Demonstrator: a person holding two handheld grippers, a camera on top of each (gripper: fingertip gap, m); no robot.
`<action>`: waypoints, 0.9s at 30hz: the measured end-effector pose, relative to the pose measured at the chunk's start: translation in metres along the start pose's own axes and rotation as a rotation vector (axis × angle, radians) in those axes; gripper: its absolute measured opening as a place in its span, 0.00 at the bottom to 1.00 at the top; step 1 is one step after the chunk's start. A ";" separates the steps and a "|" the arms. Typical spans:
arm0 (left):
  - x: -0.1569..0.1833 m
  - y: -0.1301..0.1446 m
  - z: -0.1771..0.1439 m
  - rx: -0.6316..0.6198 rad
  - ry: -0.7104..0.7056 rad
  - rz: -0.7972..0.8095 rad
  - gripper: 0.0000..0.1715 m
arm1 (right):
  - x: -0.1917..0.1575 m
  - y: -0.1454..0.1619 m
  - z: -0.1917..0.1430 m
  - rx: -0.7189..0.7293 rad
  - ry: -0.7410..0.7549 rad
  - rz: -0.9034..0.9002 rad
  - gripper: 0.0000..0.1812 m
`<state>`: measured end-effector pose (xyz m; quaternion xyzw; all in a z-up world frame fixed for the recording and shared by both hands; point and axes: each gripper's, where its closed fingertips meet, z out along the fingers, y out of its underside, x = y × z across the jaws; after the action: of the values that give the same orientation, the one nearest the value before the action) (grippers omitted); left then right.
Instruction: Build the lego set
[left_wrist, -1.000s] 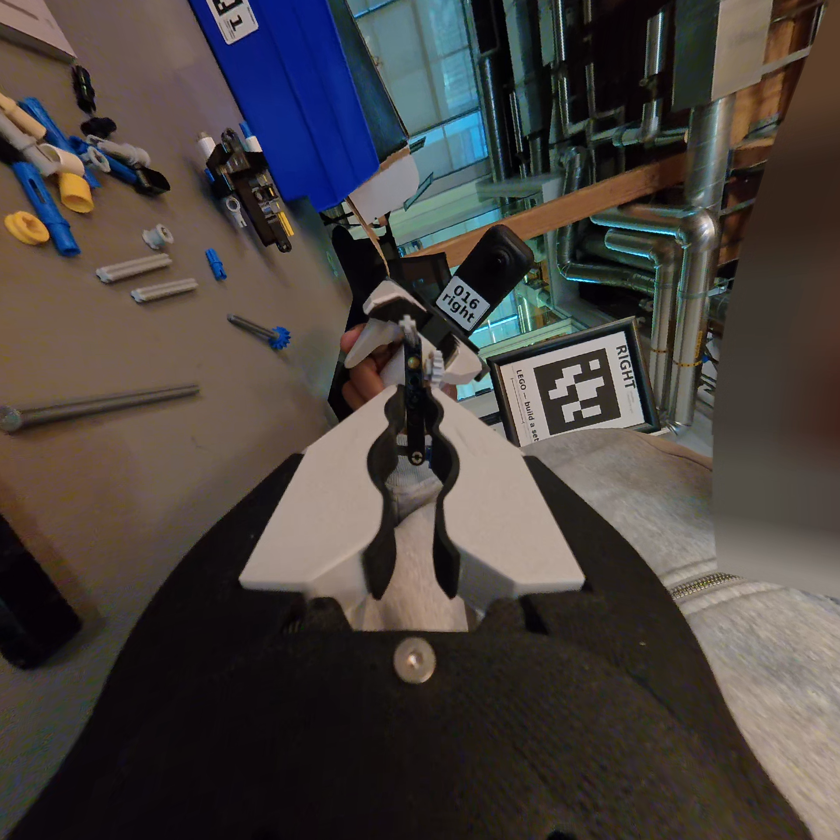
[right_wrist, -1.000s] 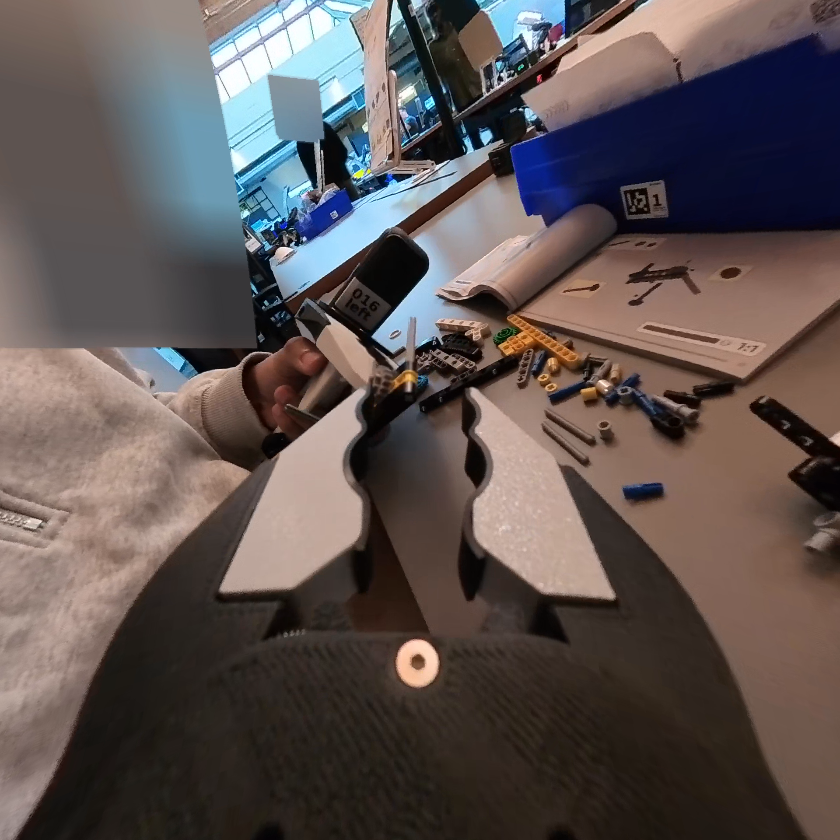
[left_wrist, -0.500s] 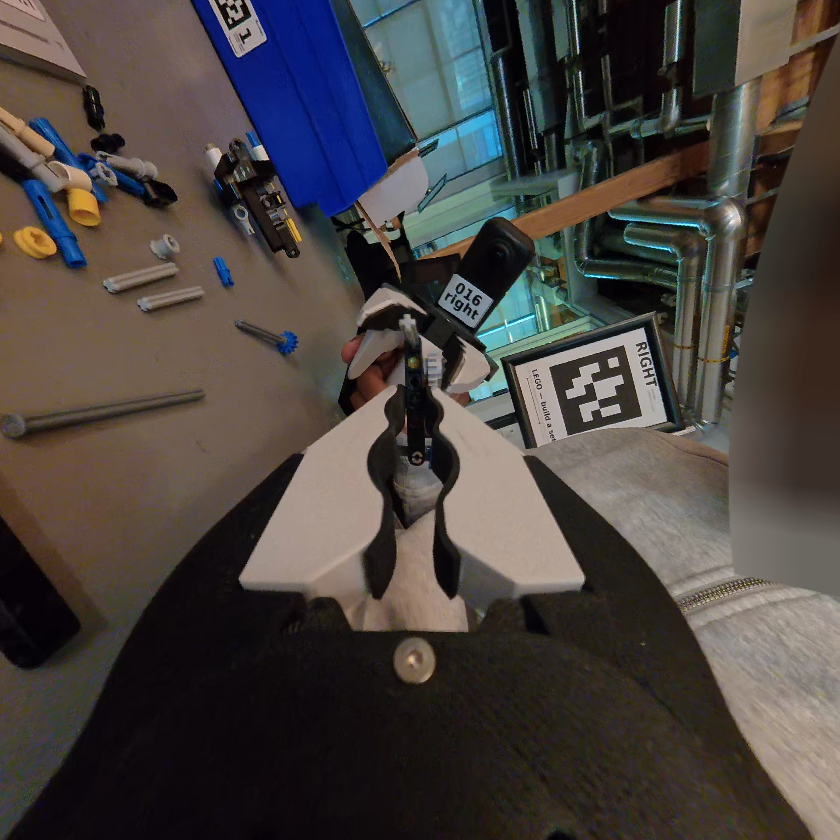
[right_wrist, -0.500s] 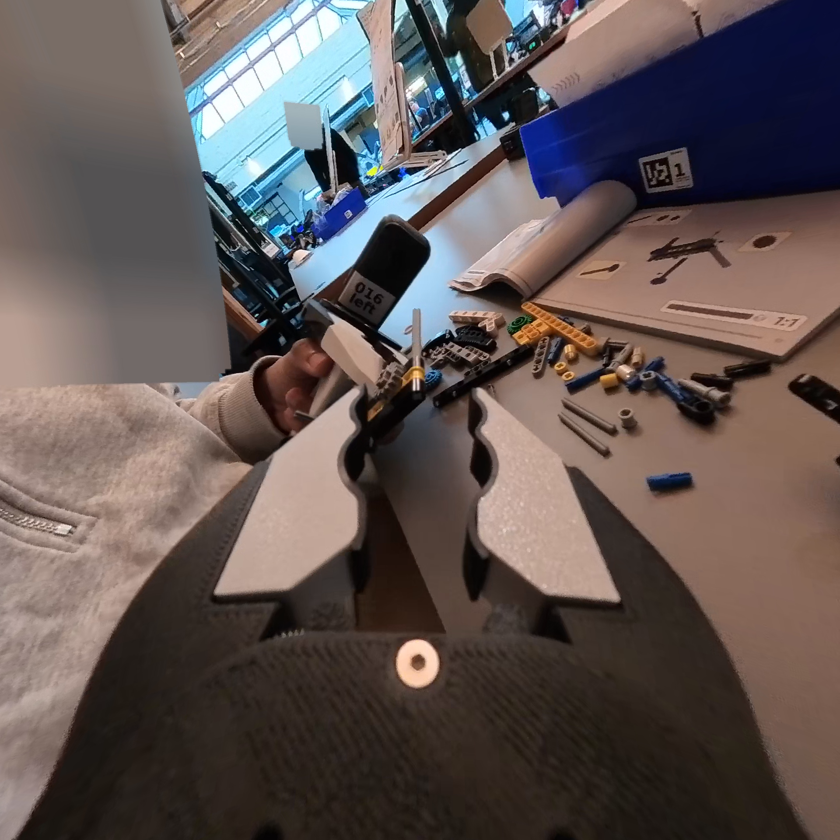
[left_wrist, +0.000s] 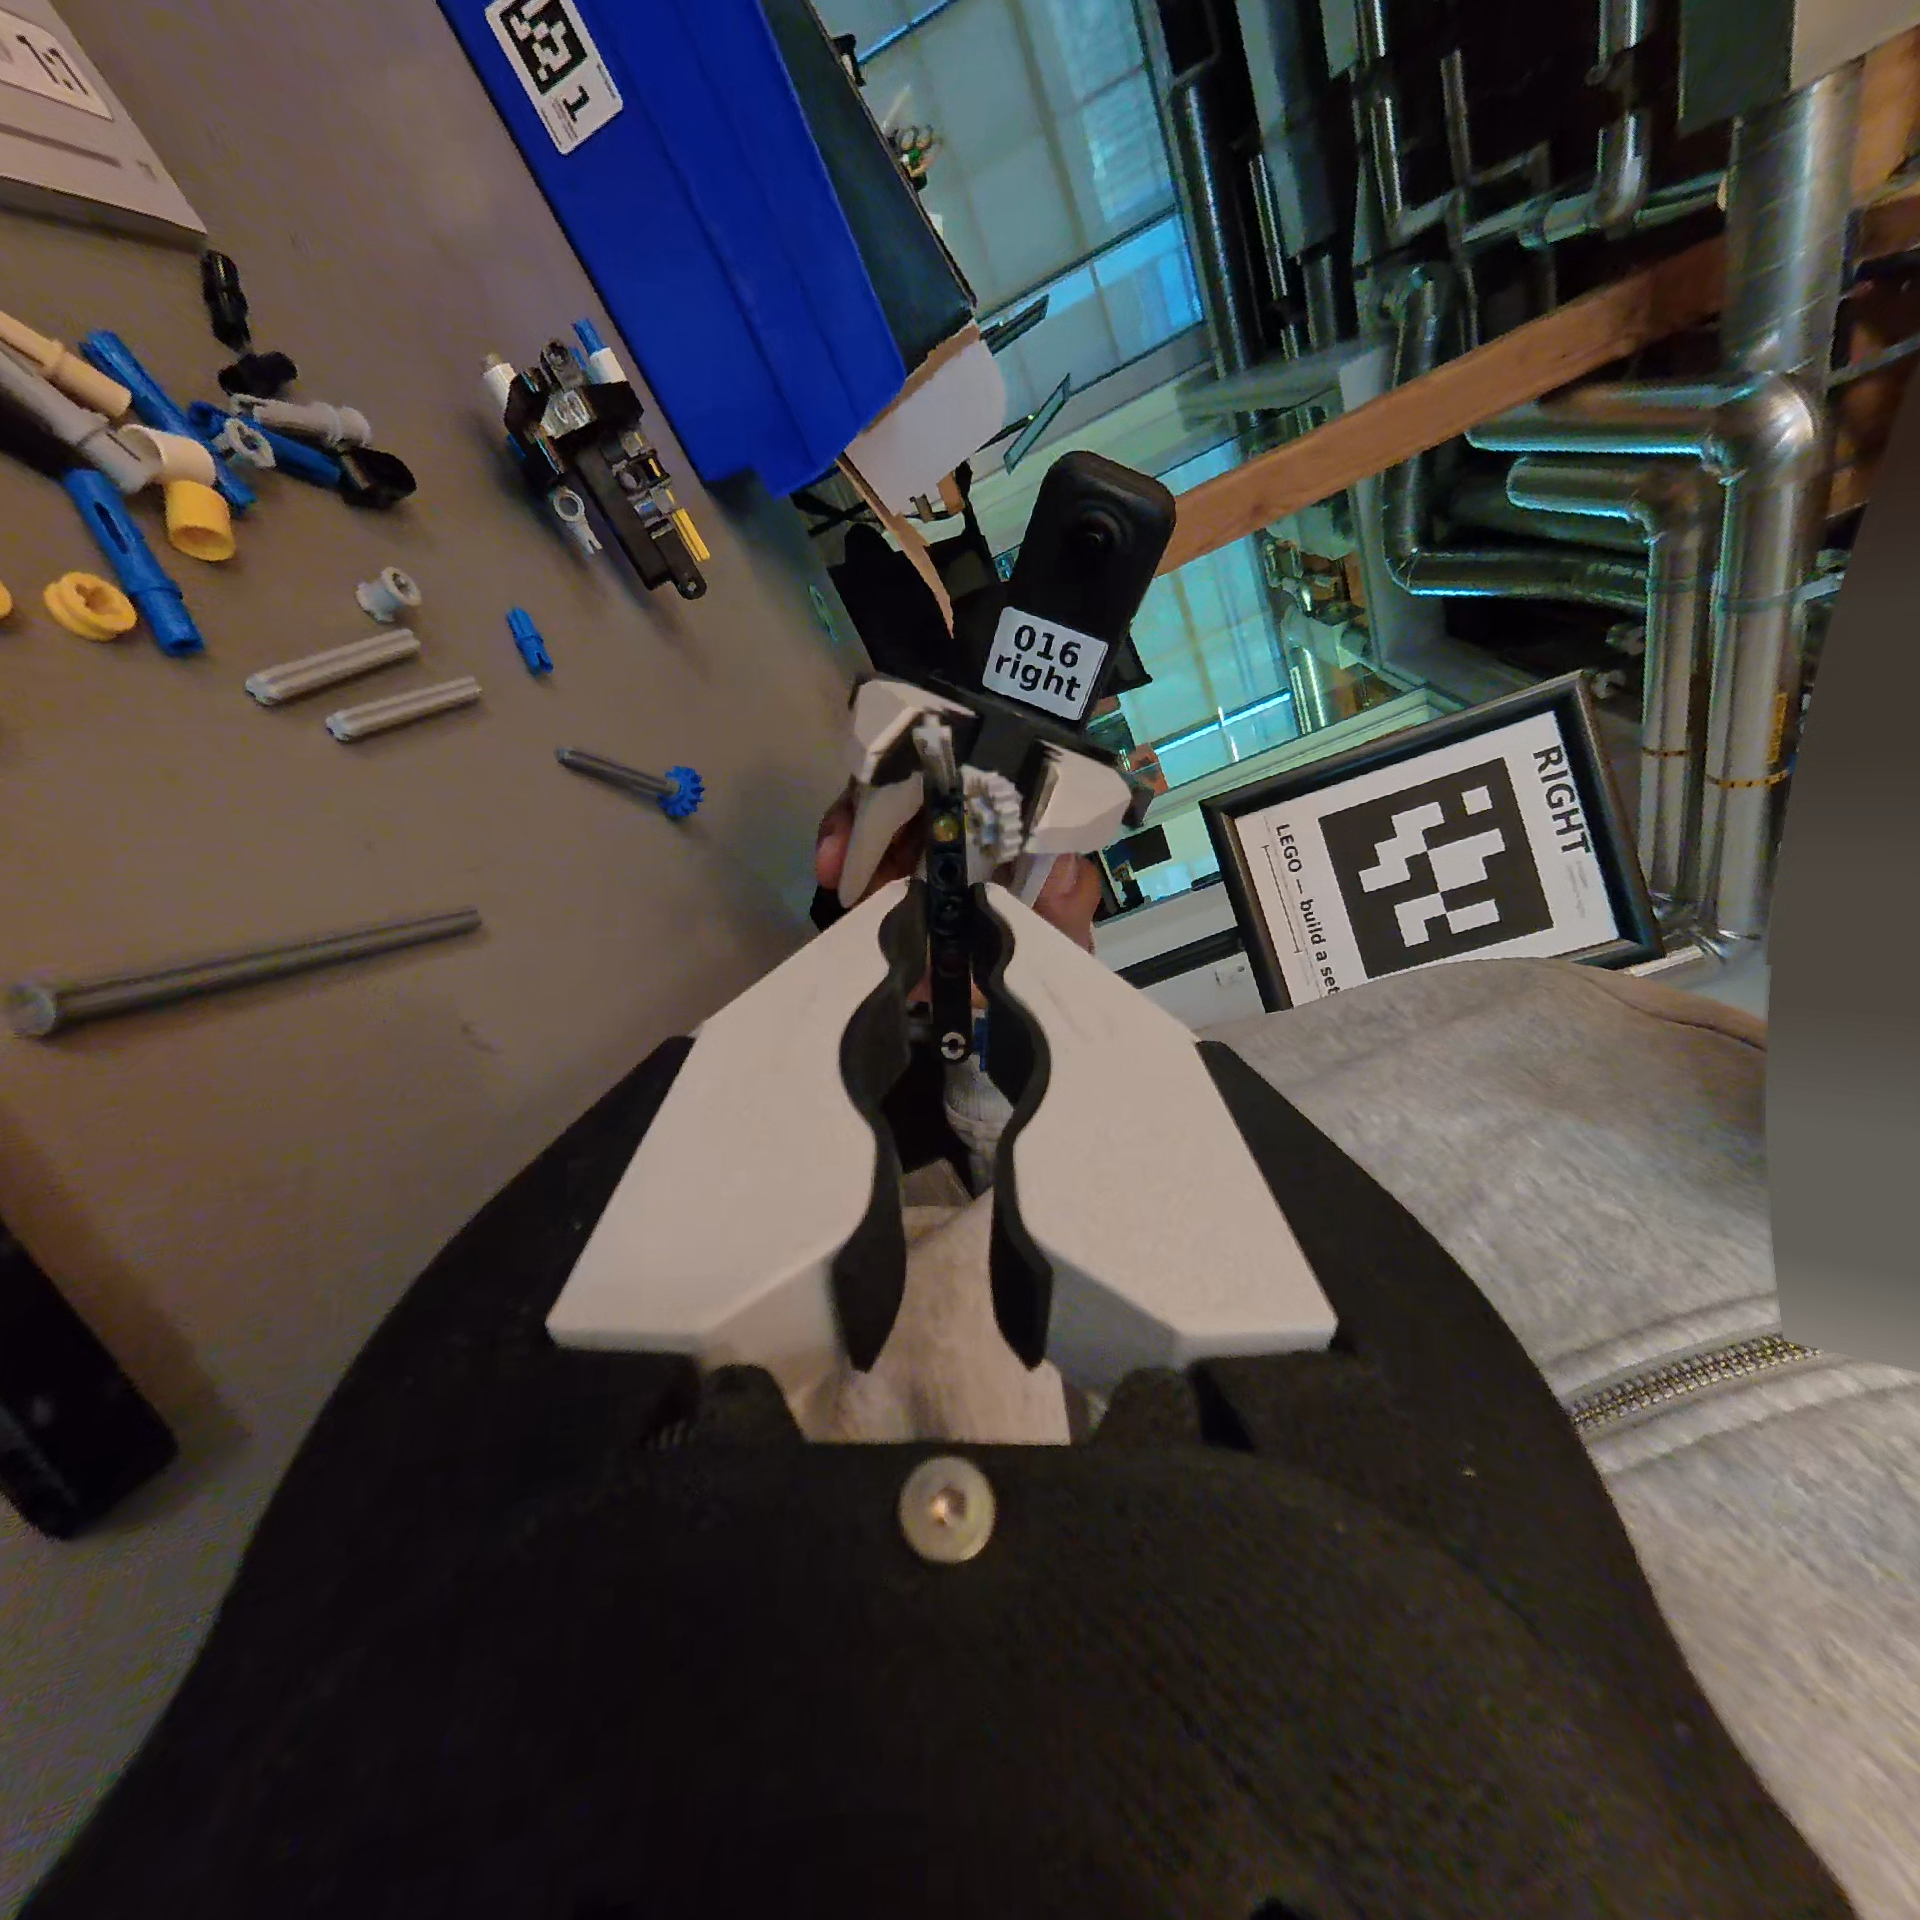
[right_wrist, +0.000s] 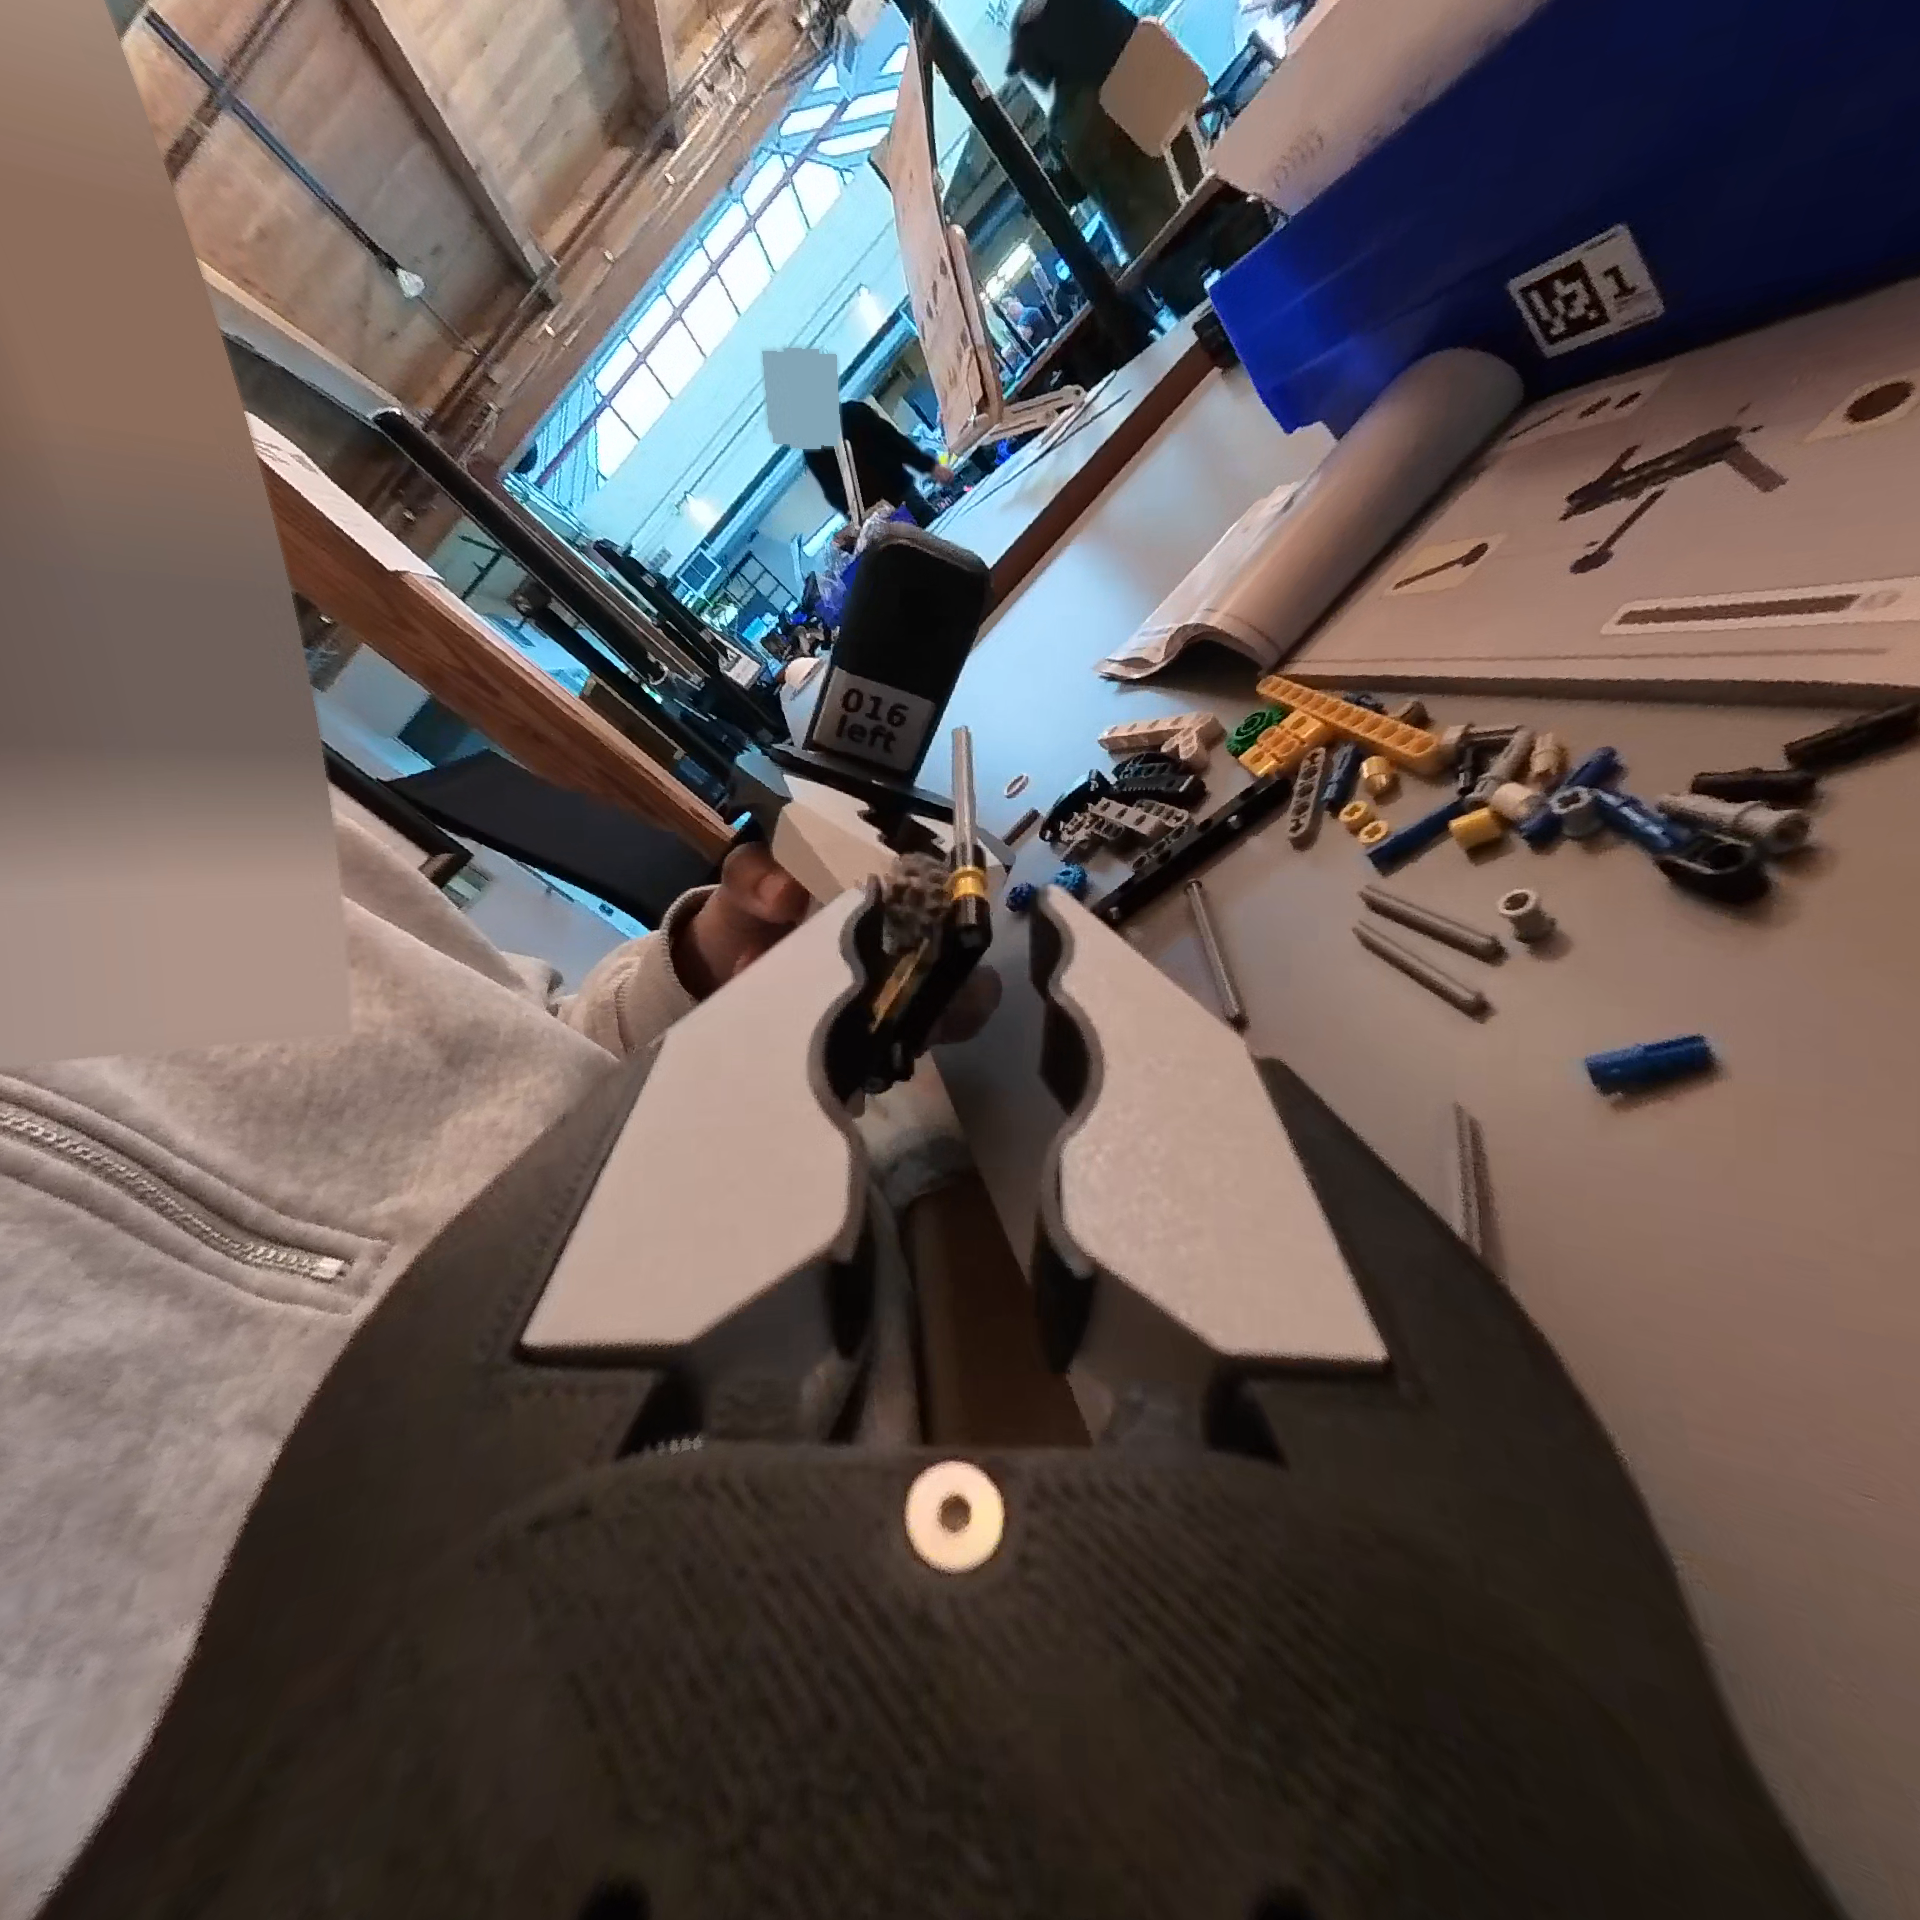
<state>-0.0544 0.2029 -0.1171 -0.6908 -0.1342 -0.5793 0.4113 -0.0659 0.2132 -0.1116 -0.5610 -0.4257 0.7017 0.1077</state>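
Observation:
My left gripper is shut on a small Lego assembly: a black beam carrying a grey gear. I hold it in the air off the table edge. My right gripper is open and faces the left one. In the right wrist view the assembly, with its grey gear, yellow bush and upright grey axle, lies between the open fingers, close to the left finger. In the left wrist view the right gripper straddles the assembly's far end.
Loose parts lie on the grey table: a yellow beam, a black beam, grey axles, a blue pin. An open instruction booklet and a blue bin stand behind. A second black sub-assembly lies by the bin. Less than 4 cm separates the two grippers' tips. From the right gripper's tips to the blue pin is close to 10 cm. It turns up in the left wrist view as well.
The right gripper has moved in on the left one, so the assembly now sits between its open fingers instead of ahead of them. The left gripper has kept its hold.

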 end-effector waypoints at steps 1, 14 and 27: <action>0.000 0.000 0.000 0.000 0.002 0.000 0.03 | 0.000 -0.001 -0.001 0.003 -0.001 -0.001 0.12; 0.004 -0.002 -0.001 0.005 0.007 0.038 0.03 | -0.005 0.002 0.001 -0.009 -0.038 0.020 0.10; 0.004 -0.001 -0.001 -0.004 0.007 0.059 0.03 | -0.009 0.001 0.000 -0.003 -0.091 0.074 0.11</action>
<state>-0.0545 0.2012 -0.1135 -0.6932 -0.1112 -0.5698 0.4271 -0.0624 0.2067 -0.1064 -0.5440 -0.4102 0.7294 0.0612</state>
